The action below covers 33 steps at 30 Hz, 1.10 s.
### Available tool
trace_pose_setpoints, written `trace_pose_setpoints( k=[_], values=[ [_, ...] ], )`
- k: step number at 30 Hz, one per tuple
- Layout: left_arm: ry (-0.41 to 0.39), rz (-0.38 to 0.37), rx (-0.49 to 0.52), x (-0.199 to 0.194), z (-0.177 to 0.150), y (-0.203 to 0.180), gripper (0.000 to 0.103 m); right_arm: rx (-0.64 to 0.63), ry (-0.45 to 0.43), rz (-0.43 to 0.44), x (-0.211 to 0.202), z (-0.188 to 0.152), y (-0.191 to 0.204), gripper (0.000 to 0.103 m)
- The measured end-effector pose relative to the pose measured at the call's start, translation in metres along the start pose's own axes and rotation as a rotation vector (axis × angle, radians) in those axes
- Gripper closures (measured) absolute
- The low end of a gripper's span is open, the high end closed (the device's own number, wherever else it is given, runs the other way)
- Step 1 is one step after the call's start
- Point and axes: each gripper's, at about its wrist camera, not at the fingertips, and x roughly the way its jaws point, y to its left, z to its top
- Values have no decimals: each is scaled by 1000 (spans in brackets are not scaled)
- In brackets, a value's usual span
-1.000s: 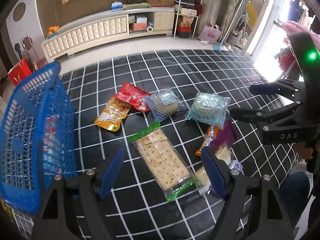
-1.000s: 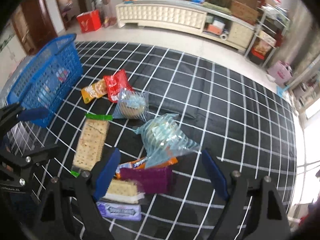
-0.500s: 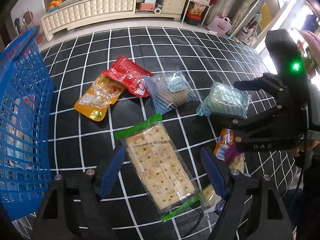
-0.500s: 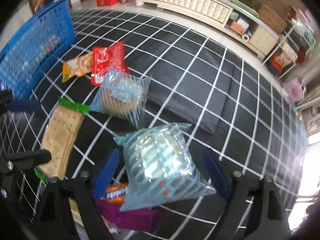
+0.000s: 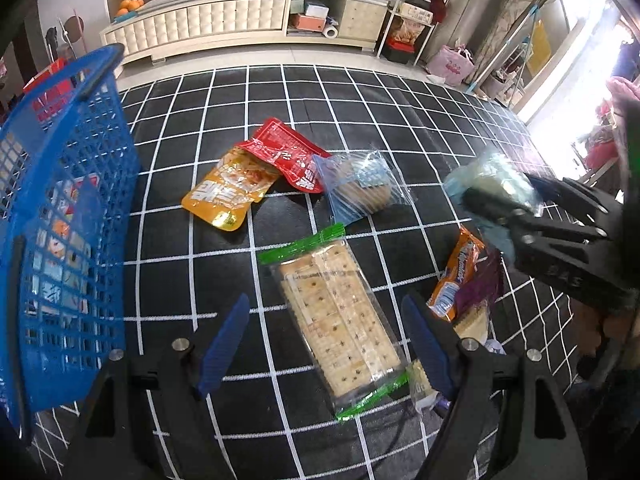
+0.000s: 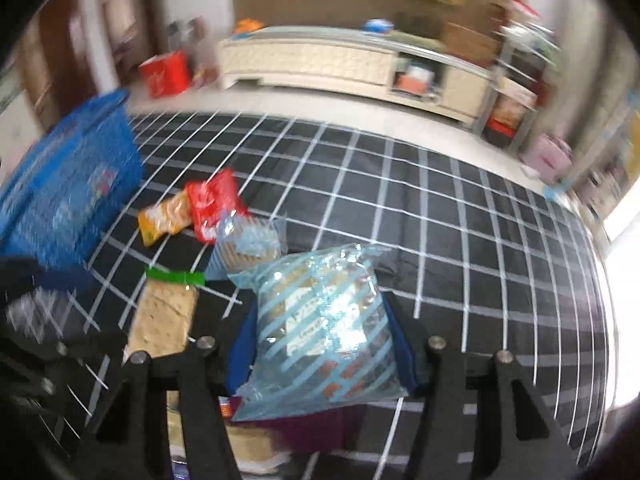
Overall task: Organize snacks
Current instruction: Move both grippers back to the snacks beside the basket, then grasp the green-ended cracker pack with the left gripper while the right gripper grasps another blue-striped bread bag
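Note:
My right gripper [image 6: 320,320] has a blue-striped clear bag of biscuits [image 6: 324,320] between its blue pads, and its jaws are closing, with both pads against the bag's sides. The left wrist view shows the same bag [image 5: 496,184] in the right gripper [image 5: 504,200] at the right. My left gripper [image 5: 324,304] stands open above a long cracker pack with green ends [image 5: 340,312], touching nothing. The blue mesh basket [image 5: 60,220] stands at the left with several packets inside.
On the black grid mat [image 5: 400,120] lie an orange pouch [image 5: 228,196], a red pouch [image 5: 288,156], a smaller blue-striped bag [image 5: 360,188], an orange biscuit pack [image 5: 456,276] and a purple pack [image 5: 480,284]. A cream cabinet [image 5: 240,20] lines the far wall.
The right gripper came down around the blue-striped bag and its pads drew in against it. The left gripper sank a little closer over the cracker pack, still open.

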Motion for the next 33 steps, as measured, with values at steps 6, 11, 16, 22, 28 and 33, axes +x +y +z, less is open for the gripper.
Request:
trace_pose_setpoints(
  k=[6,11,16,22,28,33],
  values=[
    [28,-9,-21,6,-7,-6,24,43,11,-17,-6,-2,17,40],
    [99,37,-51,29,-5,-4,23,-17,23,-24,3,-8,24,40],
    [164,73,-86,55,-3,-5,23,-14,75,-29,19,-14,16,40],
    [170,146,-89,70,-1,-12,23,-9,114,-13,27,-21,13,40],
    [179,207,-96,77,4,-19,23,6,130,-24,28,-22,9,40],
    [198,227,-125,83,14,-26,23,18,138,-12,28,-22,6,40]
  ],
)
